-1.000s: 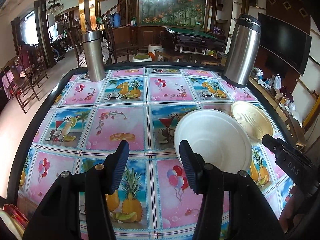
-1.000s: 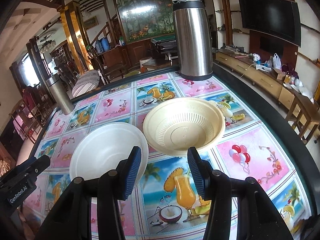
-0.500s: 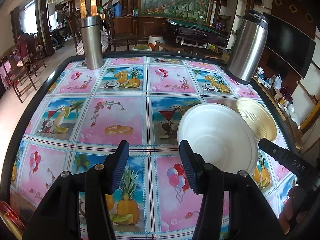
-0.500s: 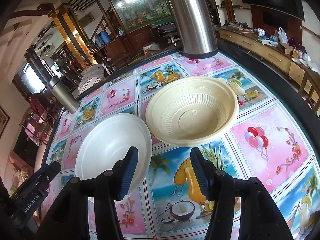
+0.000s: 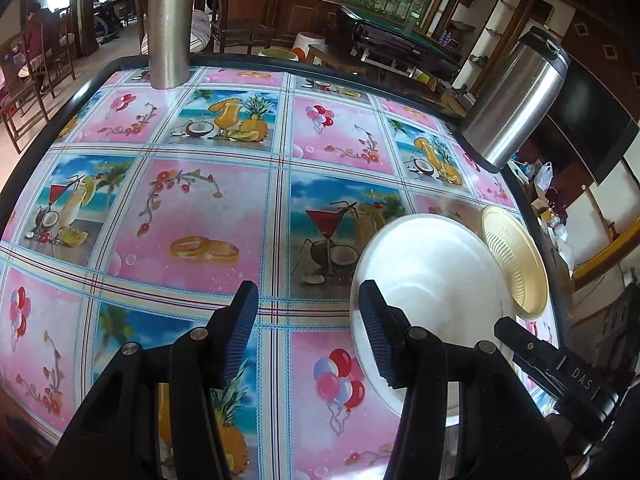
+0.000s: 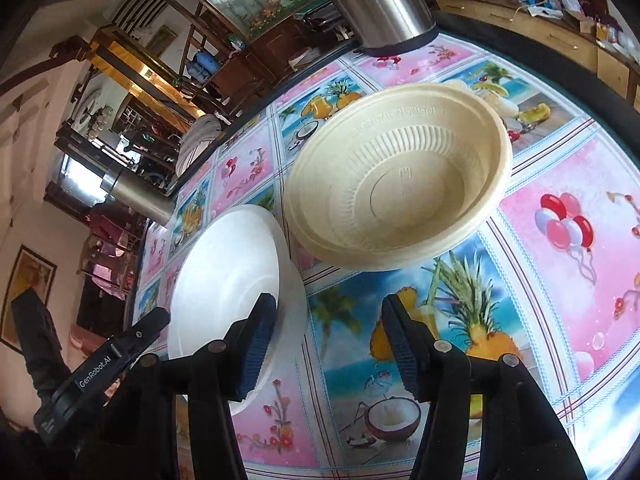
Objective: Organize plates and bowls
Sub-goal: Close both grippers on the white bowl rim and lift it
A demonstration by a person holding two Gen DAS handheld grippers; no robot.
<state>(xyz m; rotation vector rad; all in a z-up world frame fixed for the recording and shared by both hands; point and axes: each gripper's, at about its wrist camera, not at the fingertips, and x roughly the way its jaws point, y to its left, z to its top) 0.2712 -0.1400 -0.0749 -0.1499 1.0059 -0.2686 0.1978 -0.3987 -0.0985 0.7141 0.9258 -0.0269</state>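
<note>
Right tool point(image 6: 328, 340): spread, empty. Left tool point(image 5: 306, 334): spread, empty. Cream bowl point(image 6: 400, 184) ahead of right tool; white plate point(image 6: 228, 280) ahead-left. Best pinched at near rim, lifted level.

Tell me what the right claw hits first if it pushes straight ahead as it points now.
Most likely the cream bowl: it sits straight ahead of the open right claw, tablecloth between. The white plate lies just left, by the left finger. Depth is uncertain.
</note>
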